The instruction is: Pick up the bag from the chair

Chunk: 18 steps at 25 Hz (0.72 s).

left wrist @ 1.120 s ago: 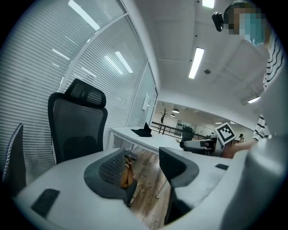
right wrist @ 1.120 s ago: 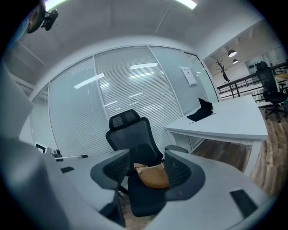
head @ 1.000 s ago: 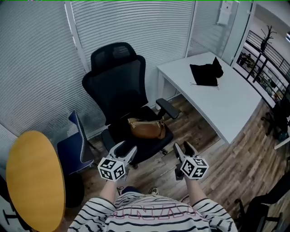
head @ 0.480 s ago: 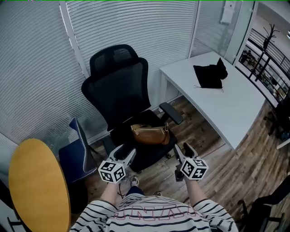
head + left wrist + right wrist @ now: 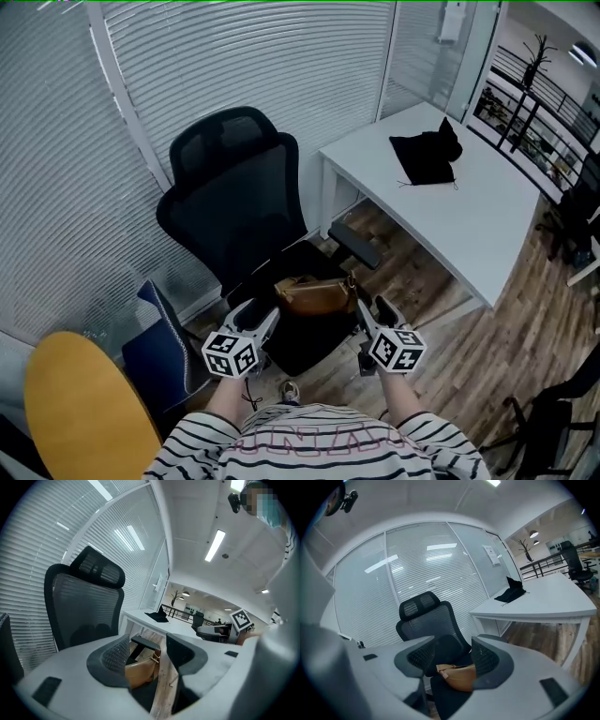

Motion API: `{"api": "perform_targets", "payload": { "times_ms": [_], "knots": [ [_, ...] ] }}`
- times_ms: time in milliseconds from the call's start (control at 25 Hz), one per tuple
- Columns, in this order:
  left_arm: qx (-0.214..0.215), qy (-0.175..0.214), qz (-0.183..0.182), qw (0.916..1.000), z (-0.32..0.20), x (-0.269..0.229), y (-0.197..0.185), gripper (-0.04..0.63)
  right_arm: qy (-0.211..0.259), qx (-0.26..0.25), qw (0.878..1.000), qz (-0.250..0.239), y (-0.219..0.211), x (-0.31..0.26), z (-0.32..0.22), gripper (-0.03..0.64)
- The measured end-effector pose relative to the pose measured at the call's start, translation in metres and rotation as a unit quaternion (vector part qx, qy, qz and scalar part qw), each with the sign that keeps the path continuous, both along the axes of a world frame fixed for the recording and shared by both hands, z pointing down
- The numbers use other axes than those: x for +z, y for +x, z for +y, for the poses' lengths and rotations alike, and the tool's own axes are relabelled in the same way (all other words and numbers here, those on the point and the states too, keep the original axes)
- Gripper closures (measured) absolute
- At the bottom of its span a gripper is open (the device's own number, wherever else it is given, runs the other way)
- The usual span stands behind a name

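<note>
A tan leather bag [image 5: 314,294] lies on the seat of a black mesh office chair [image 5: 246,216]. The bag [image 5: 140,670] shows between the left gripper's jaws, and the bag [image 5: 459,676] also sits low between the right gripper's jaws. My left gripper [image 5: 265,319] hangs open just left of the bag, short of it. My right gripper [image 5: 373,309] is open at the bag's right end, near the chair's armrest [image 5: 356,243]. Neither holds anything.
A white desk [image 5: 450,202] stands to the right with a black cloth [image 5: 424,155] on it. A blue chair [image 5: 164,347] and a round yellow table [image 5: 80,412] are at the lower left. Blinds cover the glass wall behind. The floor is wood.
The view has closed in on the chair. Both grippers now sit nearer the bag, one at each side of it; they stay open.
</note>
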State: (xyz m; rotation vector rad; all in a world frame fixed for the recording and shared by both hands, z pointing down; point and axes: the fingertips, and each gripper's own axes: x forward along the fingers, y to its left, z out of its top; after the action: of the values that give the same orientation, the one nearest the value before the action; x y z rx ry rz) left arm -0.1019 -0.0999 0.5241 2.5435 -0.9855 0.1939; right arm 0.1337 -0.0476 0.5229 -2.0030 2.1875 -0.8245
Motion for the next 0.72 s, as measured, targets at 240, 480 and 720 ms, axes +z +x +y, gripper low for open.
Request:
{"api": "perform_targets", "payload": {
  "times_ms": [240,480,720],
  "knots": [
    [0.030,-0.005,0.001,0.9995,-0.041,0.004,-0.016,0.373,0.002,0.042,0.999,0.003,-0.010,0.000,-0.020,0.382],
    [0.048,-0.014,0.005,0.9988,-0.074,0.015,-0.026,0.371,-0.010,0.071,0.997,0.016,-0.014,0.010,-0.032,0.382],
    [0.038,-0.036,0.012,0.9985,-0.090,0.034,-0.026,0.365,-0.026,0.085,0.996,0.020,-0.002,0.026,-0.035,0.380]
  ]
}}
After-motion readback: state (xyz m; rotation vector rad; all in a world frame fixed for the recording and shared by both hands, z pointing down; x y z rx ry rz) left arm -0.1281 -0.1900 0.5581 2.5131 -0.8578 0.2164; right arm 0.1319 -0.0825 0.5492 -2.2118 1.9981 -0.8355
